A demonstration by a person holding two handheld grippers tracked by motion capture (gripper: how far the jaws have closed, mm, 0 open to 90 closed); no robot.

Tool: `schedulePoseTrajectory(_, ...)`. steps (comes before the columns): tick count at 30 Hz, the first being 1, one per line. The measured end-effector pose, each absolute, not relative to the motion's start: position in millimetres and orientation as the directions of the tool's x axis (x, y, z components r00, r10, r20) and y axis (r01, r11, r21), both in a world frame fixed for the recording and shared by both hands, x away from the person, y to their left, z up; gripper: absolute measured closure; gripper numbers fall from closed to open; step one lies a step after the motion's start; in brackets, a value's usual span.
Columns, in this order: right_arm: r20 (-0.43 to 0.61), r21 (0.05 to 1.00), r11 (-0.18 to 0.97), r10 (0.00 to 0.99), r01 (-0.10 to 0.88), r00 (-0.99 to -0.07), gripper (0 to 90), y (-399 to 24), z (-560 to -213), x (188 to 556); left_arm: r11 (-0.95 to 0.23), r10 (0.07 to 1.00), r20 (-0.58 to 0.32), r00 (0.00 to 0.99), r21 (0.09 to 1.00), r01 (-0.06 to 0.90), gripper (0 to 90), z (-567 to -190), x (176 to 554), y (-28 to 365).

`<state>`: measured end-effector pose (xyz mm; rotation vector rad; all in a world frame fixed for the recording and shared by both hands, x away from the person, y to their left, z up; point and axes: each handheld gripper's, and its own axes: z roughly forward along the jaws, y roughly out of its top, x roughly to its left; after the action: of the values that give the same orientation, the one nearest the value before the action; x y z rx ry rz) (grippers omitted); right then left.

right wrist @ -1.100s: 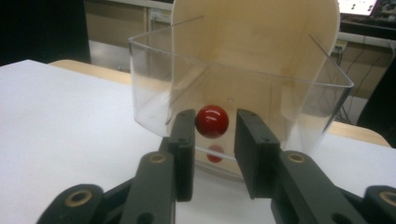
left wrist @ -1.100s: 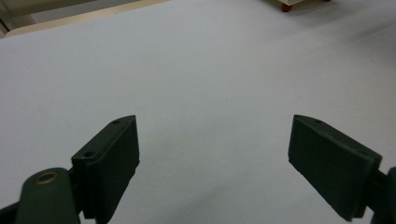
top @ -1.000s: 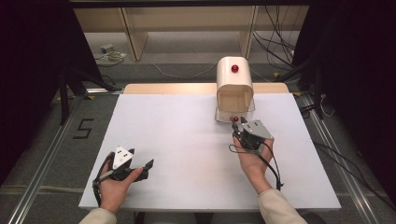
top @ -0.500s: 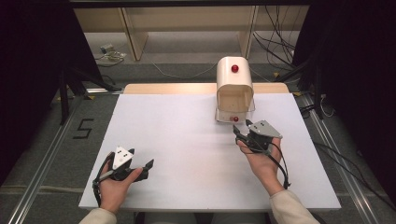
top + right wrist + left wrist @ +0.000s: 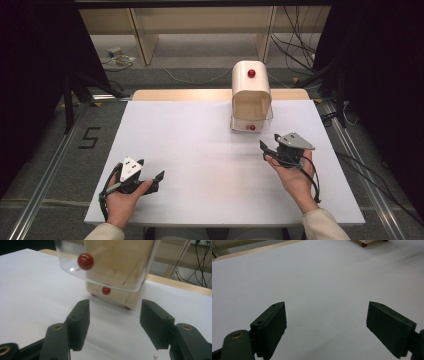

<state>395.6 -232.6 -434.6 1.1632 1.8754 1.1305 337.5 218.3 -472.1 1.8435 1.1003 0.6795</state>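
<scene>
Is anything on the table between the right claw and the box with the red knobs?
Nothing visible. The right claw is open and empty, its jaws having just been opening, and only bare table lies between it and the box.

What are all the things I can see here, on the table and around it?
Box: one, cream with a clear front flap, far side of the table right of the middle.
Knobs: two, red, one on the box top, one low on its front.
Table: one, white top with a wooden far edge.
Number five: one, black, on the floor left of the table.
Cables: several, dark, on the floor behind.
Left gripper: one, black, open, held near the front left.
Right gripper: one, black, jaws just opened, nothing between them, facing the box.
</scene>
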Motion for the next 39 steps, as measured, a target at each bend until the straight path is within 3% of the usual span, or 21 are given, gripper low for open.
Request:
schedulePoseTrajectory(14, -0.056, 0.890, 0.210, 0.932, 0.406, -0.359, 42.2, -251.1, -435.3, 403.9, -0.241, 0.885, 0.021, 0.465, 0.875, 0.420, 16.0, -472.2, 338.3, 218.0)
schedulePoseTrajectory(30, -0.008, 0.797, 0.186, 0.955, 0.575, -0.297, 59.7, -280.8, -452.4, 421.1, -0.242, 0.884, 0.021, 0.467, 0.875, 0.419, 16.1, -471.6, 339.0, 216.0)
schedulePoseTrajectory(39, 0.002, 0.730, 0.212, 0.950, 0.650, -0.313, 67.4, -284.8, -468.3, 427.9, -0.243, 0.884, 0.021, 0.467, 0.874, 0.420, 16.1, -471.6, 339.5, 216.0)
